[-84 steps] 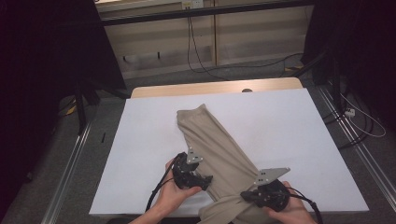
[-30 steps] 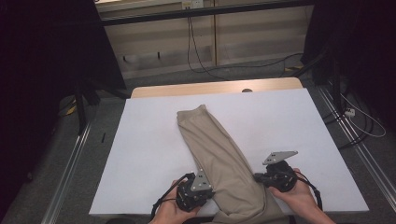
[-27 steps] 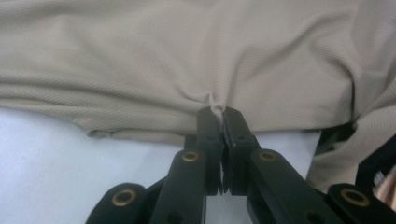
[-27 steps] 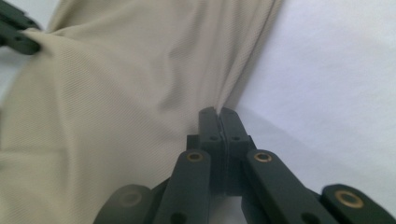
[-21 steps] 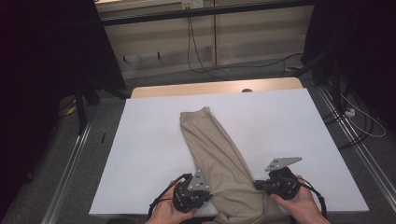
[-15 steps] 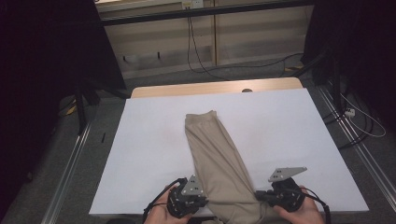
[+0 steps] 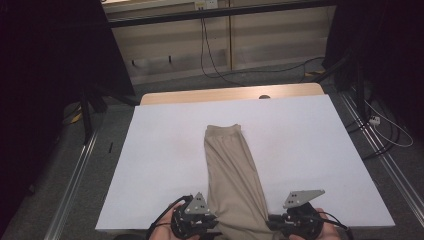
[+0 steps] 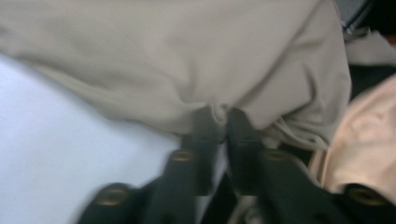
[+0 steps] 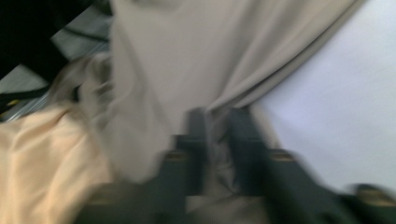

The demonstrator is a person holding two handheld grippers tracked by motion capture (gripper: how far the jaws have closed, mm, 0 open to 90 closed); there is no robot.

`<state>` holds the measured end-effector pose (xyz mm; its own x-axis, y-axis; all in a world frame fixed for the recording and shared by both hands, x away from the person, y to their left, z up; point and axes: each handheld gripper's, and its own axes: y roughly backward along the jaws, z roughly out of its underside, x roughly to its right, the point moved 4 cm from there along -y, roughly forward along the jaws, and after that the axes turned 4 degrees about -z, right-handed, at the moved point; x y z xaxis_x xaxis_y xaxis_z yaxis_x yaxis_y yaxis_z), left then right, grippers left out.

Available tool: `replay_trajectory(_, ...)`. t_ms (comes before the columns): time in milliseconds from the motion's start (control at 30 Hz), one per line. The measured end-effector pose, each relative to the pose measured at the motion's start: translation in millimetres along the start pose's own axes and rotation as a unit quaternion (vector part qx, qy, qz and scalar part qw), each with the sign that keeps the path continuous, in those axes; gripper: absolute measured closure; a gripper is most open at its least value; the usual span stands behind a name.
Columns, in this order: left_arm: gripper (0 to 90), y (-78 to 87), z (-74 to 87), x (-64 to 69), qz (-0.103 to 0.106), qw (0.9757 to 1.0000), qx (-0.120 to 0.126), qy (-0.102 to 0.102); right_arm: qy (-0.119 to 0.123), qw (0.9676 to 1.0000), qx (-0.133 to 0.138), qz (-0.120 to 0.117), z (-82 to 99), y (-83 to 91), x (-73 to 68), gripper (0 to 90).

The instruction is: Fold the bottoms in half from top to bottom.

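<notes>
A long beige garment (image 7: 232,170) lies folded in a narrow strip down the middle of the white table (image 7: 160,150), its near end hanging over the front edge. My left gripper (image 7: 211,223) is at the strip's left edge by the table's front, and my right gripper (image 7: 273,223) is at its right edge. In the left gripper view the jaws (image 8: 222,119) stand slightly apart with a pucker of the cloth (image 8: 187,56) between their tips. In the blurred right gripper view the jaws (image 9: 219,122) show a wider gap with a fold of cloth (image 9: 187,56) in it. Both pairs of jaws have just been opening.
A wooden strip (image 7: 225,94) borders the table's far edge. Metal rails (image 7: 75,175) run along both sides on the floor, with cables (image 7: 385,125) at the right. A person's hands hold both grippers at the bottom edge.
Both grippers pulled the garment's near end toward the front edge, straightening the slanted strip until it lies nearly square to the table. The far end slid closer.
</notes>
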<state>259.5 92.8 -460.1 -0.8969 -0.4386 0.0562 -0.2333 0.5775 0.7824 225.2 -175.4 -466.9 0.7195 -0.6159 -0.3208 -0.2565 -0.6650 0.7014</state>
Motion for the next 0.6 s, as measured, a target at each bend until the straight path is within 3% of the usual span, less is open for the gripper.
replay_trajectory(67,50.8,-0.3,-1.8,-5.8,-0.009,0.9998,0.011,0.011,0.009,0.9994,0.026,0.021,-13.2,3.6,10.4,57.1)
replay_trajectory(133,47.6,0.6,-5.2,-14.9,-0.011,0.9993,0.026,0.027,0.017,0.999,0.032,0.026,-18.1,4.2,14.1,56.1)
replay_trajectory(167,41.5,1.5,-7.6,-20.8,-0.019,0.9987,0.032,0.033,0.02,0.9985,0.039,0.033,-23.5,4.4,18.7,52.4)
replay_trajectory(233,39.6,2.9,-13.1,-33.2,-0.038,0.9973,0.042,0.045,0.026,0.9976,0.048,0.042,-35.9,2.3,29.4,47.4)
replay_trajectory(333,26.8,3.6,-20.3,-51.9,-0.062,0.9946,0.064,0.054,0.025,0.9967,0.06,0.049,-55.5,-3.0,45.9,43.6)
replay_trajectory(433,26.3,-0.8,-26.4,-73.9,-0.091,0.991,0.079,0.058,0.034,0.9951,0.072,0.058,-75.0,-7.1,57.2,43.2)
replay_trajectory(500,25.2,-4.6,-31.2,-90.5,-0.099,0.9881,0.086,0.08,0.032,0.9933,0.088,0.068,-94.9,-12.1,69.5,45.4)
replay_trajectory(533,25.2,-6.7,-34.6,-99.0,-0.104,0.9865,0.091,0.088,0.032,0.9933,0.088,0.068,-94.9,-12.1,69.5,45.4)
replay_trajectory(567,25.2,-11.1,-42.8,-115.9,-0.119,0.9845,0.093,0.089,0.033,0.9922,0.09,0.08,-108.1,-18.6,78.8,47.8)
replay_trajectory(600,25.3,-11.1,-42.8,-115.9,-0.119,0.9845,0.093,0.089,0.033,0.9922,0.09,0.08,-108.1,-18.6,78.8,47.8)
